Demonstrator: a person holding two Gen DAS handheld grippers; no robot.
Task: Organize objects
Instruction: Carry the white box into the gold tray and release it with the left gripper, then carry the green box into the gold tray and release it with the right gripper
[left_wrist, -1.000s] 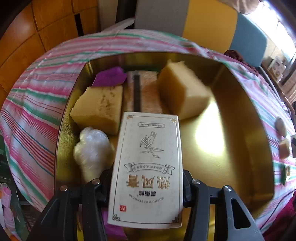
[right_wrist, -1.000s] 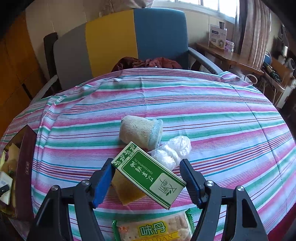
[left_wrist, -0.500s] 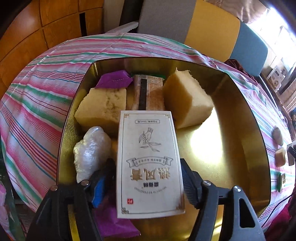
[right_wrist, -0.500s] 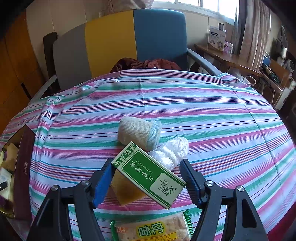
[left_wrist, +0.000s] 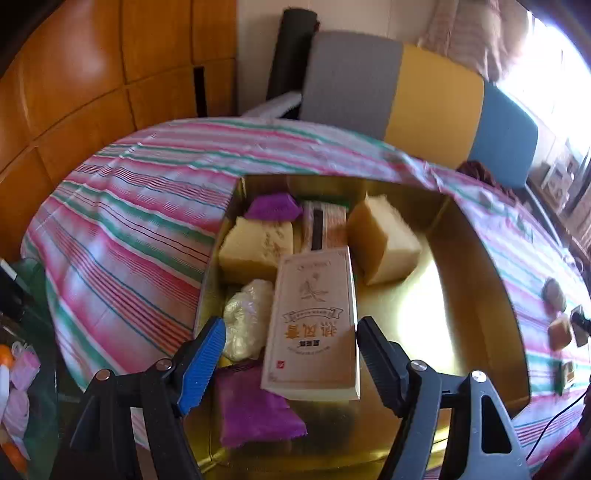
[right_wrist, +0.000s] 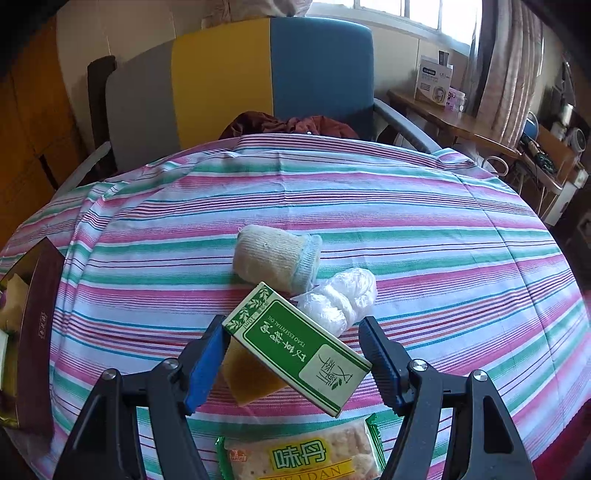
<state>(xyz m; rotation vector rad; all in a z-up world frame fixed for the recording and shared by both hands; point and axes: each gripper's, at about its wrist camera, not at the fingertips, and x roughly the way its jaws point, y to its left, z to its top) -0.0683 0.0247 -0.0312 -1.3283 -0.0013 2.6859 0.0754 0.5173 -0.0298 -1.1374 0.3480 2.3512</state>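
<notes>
The cream box (left_wrist: 312, 325) lies in the gold tray (left_wrist: 476, 280), released: a second ago the left gripper (left_wrist: 290, 350) clamped it, and now its fingers are opening, both clear of its sides, so this item looks stowed. The right gripper (right_wrist: 293, 363) hangs half open around the green box (right_wrist: 295, 345) on the desk (right_wrist: 443, 236), its pads apparently not yet pressing.

tablecloth (right_wrist: 406, 206): pink-green-white stripes | tray (left_wrist: 461, 295): gold | carton (right_wrist: 295, 347): green-white | pouch (left_wrist: 255, 410): purple
</notes>
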